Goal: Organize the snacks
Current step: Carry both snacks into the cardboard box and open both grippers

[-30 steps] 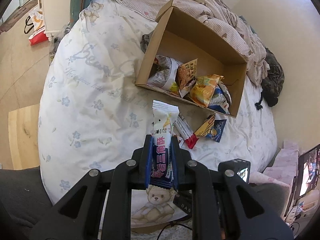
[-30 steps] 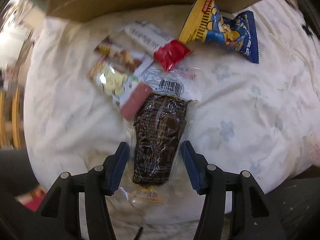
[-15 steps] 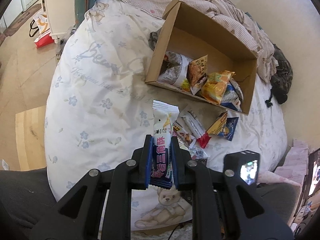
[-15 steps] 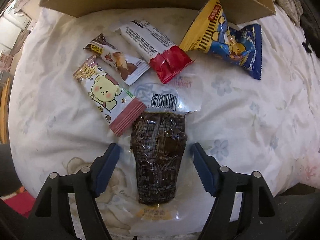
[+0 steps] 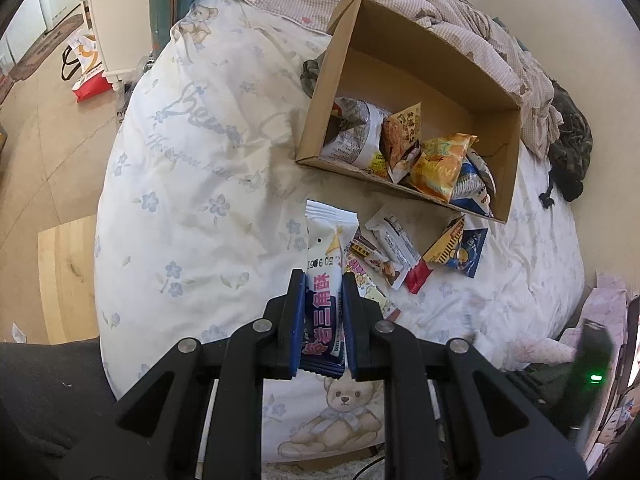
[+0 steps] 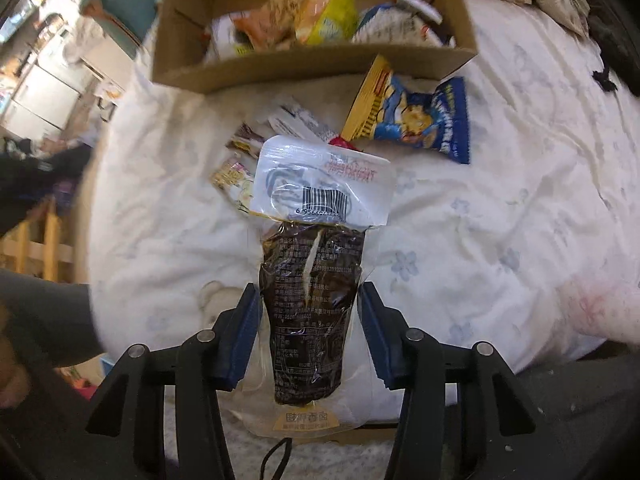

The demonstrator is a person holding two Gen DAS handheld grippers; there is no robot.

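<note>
Pouch between right hand-held gripper jaws

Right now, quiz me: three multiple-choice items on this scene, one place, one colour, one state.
1. Where is the blue and yellow chip bag? A in the cardboard box; B on the bedspread beside the box; C in the left gripper.
2. What colour is the end of the white wrapper lying near it? A green; B red; C black.
3. The left gripper is: A open, empty; B shut on a snack bar; C open round the box.
B: it lies outside the box's near wall. B: its sealed end is red. B: the pads clamp the bar.
</note>
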